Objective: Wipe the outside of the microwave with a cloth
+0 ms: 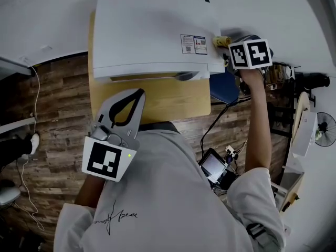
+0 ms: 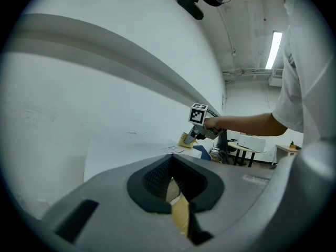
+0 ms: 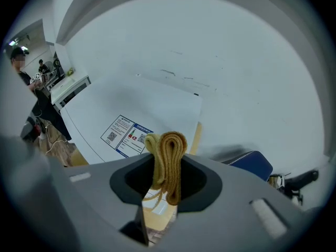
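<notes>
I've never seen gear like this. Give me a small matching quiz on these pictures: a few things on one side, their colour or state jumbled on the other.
Things
1. microwave
2. cloth
3. left gripper
4. table

Colour or state
A. yellow, pinched in the right gripper
B. wooden, with the microwave standing on it
C. white, with a printed label on top
D. jaws together, nothing between them

Pairs: 1-C, 2-A, 3-D, 4-B
</notes>
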`<state>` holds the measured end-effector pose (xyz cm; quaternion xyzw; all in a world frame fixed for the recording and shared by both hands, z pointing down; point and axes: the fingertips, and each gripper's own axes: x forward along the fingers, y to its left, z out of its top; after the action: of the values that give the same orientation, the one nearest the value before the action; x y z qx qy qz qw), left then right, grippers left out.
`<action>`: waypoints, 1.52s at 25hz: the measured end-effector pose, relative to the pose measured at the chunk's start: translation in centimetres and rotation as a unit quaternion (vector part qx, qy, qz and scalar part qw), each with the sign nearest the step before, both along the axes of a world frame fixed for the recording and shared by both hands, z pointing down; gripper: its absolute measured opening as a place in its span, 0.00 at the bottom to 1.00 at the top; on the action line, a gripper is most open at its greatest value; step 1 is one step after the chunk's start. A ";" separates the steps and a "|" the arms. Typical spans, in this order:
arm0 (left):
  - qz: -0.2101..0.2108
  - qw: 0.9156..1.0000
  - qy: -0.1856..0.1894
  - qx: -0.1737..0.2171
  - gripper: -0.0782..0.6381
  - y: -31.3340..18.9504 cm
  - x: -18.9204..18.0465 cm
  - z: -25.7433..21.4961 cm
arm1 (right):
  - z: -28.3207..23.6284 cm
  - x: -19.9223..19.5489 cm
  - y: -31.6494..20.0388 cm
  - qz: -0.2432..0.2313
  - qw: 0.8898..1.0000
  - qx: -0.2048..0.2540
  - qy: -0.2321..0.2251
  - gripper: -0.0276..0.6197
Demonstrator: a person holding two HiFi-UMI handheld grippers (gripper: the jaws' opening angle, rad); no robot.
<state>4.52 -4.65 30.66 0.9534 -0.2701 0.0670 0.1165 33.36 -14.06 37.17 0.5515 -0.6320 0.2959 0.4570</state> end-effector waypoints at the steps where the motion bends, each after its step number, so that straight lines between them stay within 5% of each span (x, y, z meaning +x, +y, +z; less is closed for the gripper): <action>1: -0.001 1.000 0.000 -0.001 0.10 0.0 -0.1 0.1 | 0.1 -0.1 0.0 0.002 1.000 0.001 -0.003 0.23; 38: -0.033 0.999 -0.001 0.007 0.10 2.4 -4.5 -0.2 | 0.5 -9.2 -1.1 -0.055 0.998 0.006 0.000 0.23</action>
<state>0.04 -2.21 30.51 0.9447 -0.3020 0.0620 0.1119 24.17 -15.12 37.68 0.5185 -0.6633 0.2663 0.4693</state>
